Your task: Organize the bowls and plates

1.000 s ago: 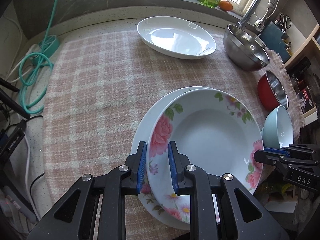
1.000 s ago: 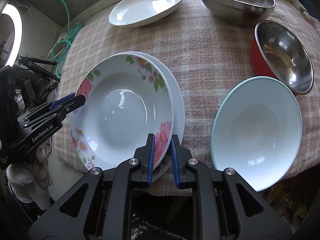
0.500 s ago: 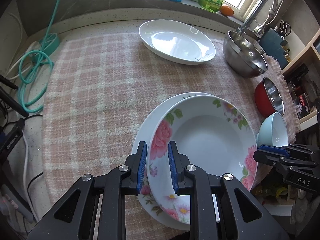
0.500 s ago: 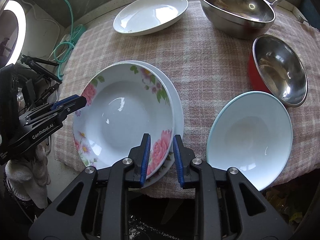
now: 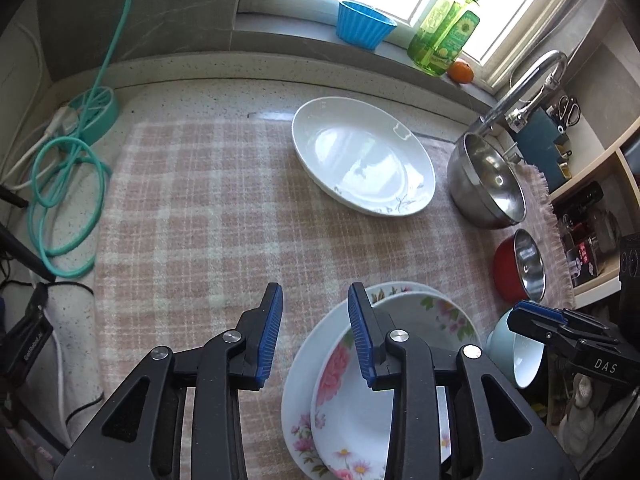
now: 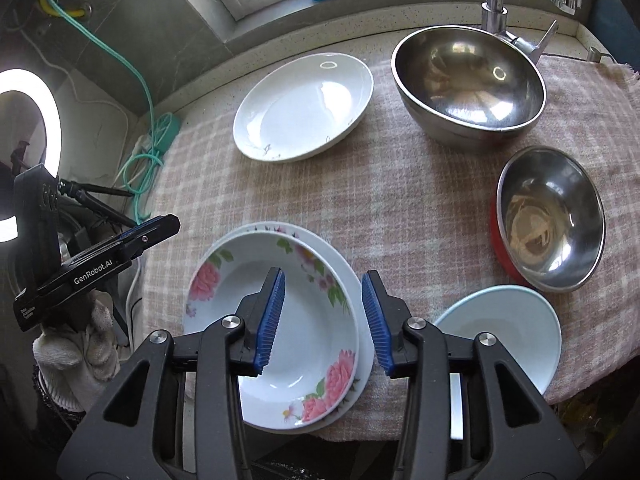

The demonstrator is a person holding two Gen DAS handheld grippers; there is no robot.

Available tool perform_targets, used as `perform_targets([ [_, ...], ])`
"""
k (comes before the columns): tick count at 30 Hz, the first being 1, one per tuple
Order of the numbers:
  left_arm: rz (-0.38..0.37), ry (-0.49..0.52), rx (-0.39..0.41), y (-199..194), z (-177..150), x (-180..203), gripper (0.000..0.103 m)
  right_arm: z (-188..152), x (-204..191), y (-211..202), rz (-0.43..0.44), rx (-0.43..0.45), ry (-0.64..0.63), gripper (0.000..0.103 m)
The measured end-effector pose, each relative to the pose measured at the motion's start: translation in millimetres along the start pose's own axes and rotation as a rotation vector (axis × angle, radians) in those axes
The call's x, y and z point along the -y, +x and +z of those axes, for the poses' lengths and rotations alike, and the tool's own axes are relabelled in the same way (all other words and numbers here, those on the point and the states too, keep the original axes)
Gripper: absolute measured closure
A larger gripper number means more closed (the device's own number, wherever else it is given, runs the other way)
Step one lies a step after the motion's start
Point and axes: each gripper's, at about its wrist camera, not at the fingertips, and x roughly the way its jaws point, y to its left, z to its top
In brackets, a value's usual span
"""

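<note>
1. The left hand-held gripper has its jaws spreading apart, with nothing between them; the rim of the flowered plate lies just right of its right pad, low and centre-right in the left view.
2. The right hand-held gripper is also spreading its jaws, which hang over the right rim of that plate without pressing it.
3. The flowered plate sits nested on a second flowered plate near the front edge of the bench. Both look like glazed ceramic: stiff, smooth, likely slippery and breakable, best pinched at opposite rims.
4. Plates number three: the two flowered ones and a white oval plate in the upper centre.
5. Bowls number three: a large steel bowl upper right, a smaller red-sided steel bowl at right, and a pale blue bowl lower right. The steel ones should be light and tough; the blue one looks fragile.
</note>
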Motion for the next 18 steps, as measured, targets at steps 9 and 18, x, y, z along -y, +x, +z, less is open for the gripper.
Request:
perform_targets([
  [9, -0.044, -0.030, 0.012, 20, 58, -16, 0.064, 45, 3, 13, 0.019, 0.036, 0.082, 0.061],
  [18, -0.045, -0.021, -0.017, 53, 103, -26, 0.064, 70, 5, 49, -0.023, 0.026, 0.139, 0.061],
])
